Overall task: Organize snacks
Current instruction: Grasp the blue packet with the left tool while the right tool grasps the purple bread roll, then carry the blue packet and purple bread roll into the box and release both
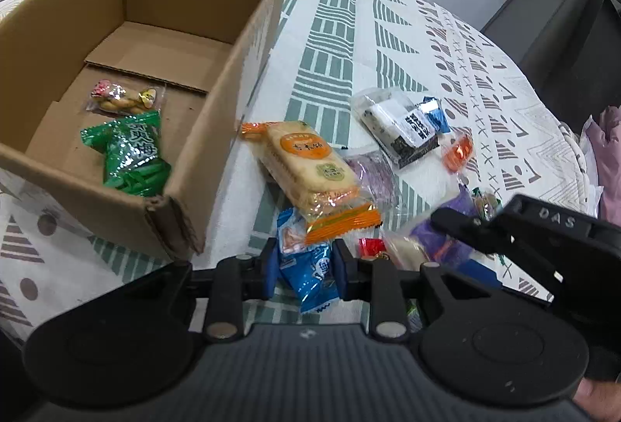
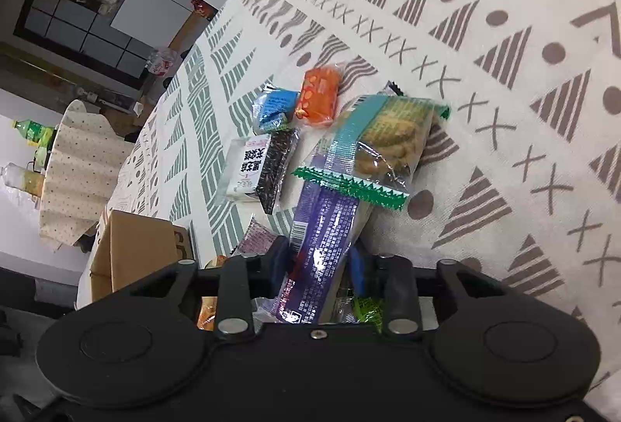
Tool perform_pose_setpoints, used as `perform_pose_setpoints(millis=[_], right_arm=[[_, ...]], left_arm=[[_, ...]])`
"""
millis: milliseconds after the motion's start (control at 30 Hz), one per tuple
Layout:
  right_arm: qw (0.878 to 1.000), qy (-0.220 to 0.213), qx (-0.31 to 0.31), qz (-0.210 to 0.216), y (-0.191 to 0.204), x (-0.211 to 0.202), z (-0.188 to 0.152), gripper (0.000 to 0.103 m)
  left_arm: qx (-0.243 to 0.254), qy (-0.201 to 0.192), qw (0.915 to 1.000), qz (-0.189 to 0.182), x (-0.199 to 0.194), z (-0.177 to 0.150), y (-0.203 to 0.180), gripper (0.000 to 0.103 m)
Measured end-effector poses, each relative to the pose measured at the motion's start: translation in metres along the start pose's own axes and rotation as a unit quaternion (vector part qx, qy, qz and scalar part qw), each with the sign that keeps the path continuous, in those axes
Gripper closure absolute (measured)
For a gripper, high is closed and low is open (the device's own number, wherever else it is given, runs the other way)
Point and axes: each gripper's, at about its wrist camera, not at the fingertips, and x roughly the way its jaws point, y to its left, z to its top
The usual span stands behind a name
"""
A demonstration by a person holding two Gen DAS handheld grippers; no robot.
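Both claws clamped on snacks, box waiting at upper left.

The left gripper (image 1: 304, 263) pinches a blue packet (image 1: 308, 278); the right gripper (image 2: 320, 263) grips a purple packet (image 2: 324, 239). Next, I judge: lift each clear and carry it into the cardboard box (image 1: 217, 134).

so one cardboard box (image 1: 217, 134) with two snack packs (image 1: 130, 150) inside, two grippers (image 1: 304, 263), each clamping one packet

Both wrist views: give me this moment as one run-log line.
left gripper: shut on blue packet | right gripper: shut on purple packet | cardboard box: holds two snacks
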Motion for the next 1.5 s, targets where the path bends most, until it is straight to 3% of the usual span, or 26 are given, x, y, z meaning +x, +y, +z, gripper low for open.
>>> perform_pose_setpoints(millis=[333,867,1500], right_arm=[[0.999,-0.016,0.014,0.028,-0.002,-0.028,-0.009,0.081],[0.992,-0.032,-0.032,0.122,0.029,-0.061,-0.015,0.082],[0.974,-0.01,-0.11,0.196,0.098,-0.046,-0.035,0.082]], left_arm=[[0.013,-0.029,0.9994,-0.011,-0.033,0.003,-0.008,0.076],[0.019,-0.08,0.9963,-0.024,-0.096,0.011,-0.004,0.076],[-0.03,-0.12,0.9923,0.009,-0.134,0.061,0.069,0.076]])
